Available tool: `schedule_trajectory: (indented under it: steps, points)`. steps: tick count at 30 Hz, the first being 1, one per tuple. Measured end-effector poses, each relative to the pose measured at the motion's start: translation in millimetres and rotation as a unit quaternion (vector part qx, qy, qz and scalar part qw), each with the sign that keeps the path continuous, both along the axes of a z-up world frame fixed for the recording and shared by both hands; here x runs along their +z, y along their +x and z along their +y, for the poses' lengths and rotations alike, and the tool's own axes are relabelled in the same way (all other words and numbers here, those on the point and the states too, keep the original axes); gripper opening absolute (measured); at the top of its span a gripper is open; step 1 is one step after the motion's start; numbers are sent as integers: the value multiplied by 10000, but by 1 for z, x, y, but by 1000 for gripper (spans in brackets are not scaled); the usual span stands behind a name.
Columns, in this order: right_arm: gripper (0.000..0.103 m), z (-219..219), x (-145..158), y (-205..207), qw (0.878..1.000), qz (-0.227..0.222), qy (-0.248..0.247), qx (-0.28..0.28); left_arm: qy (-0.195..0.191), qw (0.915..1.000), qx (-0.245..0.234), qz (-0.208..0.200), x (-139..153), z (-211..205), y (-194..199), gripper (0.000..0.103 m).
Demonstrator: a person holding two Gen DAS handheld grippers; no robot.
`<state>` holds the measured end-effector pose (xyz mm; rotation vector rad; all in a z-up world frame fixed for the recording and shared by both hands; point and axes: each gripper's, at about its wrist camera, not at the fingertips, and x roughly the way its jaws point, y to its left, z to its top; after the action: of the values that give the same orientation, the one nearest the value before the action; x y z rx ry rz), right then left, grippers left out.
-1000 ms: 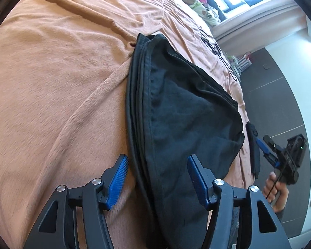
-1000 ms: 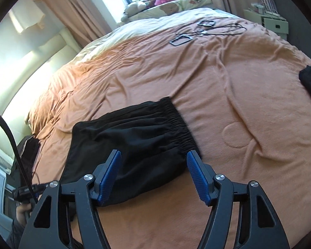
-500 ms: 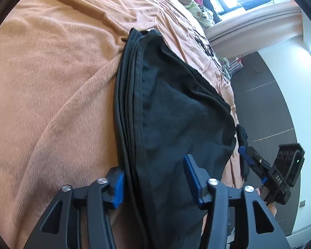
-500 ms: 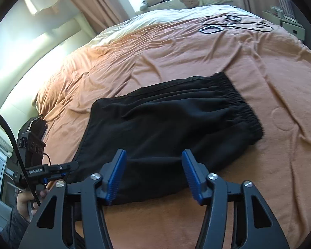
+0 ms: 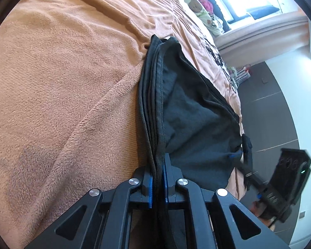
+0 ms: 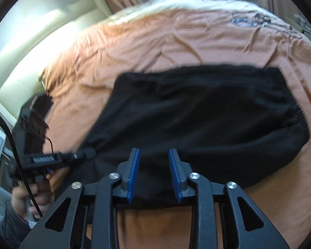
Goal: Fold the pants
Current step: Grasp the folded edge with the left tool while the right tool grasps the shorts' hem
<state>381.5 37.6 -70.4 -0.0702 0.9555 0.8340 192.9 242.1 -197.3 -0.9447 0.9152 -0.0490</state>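
Observation:
Black pants [image 5: 197,114] lie folded flat on an orange bedspread [image 5: 62,83]. My left gripper [image 5: 158,176] is shut on their stacked side edge, and the layers run up between its blue pads. In the right wrist view the pants [image 6: 197,114] spread wide, with the elastic waistband at the right. My right gripper [image 6: 154,170] hovers over their near edge with its jaws closing. Black cloth lies between the pads, which do not press on it. The left gripper [image 6: 89,153] shows at the pants' left corner, held by a hand [image 6: 29,195].
Pillows and soft toys [image 5: 199,6] lie at the head of the bed under a bright window. Dark cables and small frames [image 6: 250,20] rest on the far bedspread. Dark floor [image 5: 269,103] runs beside the bed, and a pale padded wall [image 6: 31,47] stands at the left.
The left jaws closed from wide apart onto the pants' layered edge. The right gripper slid along the near edge toward the left gripper, came lower, and its jaws narrowed.

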Motion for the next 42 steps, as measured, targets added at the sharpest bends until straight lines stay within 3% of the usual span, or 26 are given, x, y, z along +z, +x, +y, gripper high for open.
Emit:
schedule_trajectory:
  steps: [5, 11, 18, 26, 30, 42]
  points:
    - [21, 0, -26, -12, 9993, 185, -290, 126, -78, 10000, 6, -8, 0, 1, -3, 8]
    - [20, -9, -18, -16, 9993, 195, -275, 157, -182, 9998, 50, 12, 2, -6, -14, 11]
    - [20, 1, 3, -1, 10000, 0, -65, -56, -383, 9990, 205, -135, 5, -12, -29, 29]
    - [20, 25, -1, 35, 9990, 60, -197, -394, -364, 9977, 541, -166, 4, -17, -28, 29]
    - [20, 42, -9, 55, 9979, 161, -387, -485, -394, 9966, 726, -72, 2, -16, -25, 14]
    - [17, 81, -22, 111, 9961, 213, -642, -566, -657, 9902, 1231, 63, -5, -11, -37, 13]
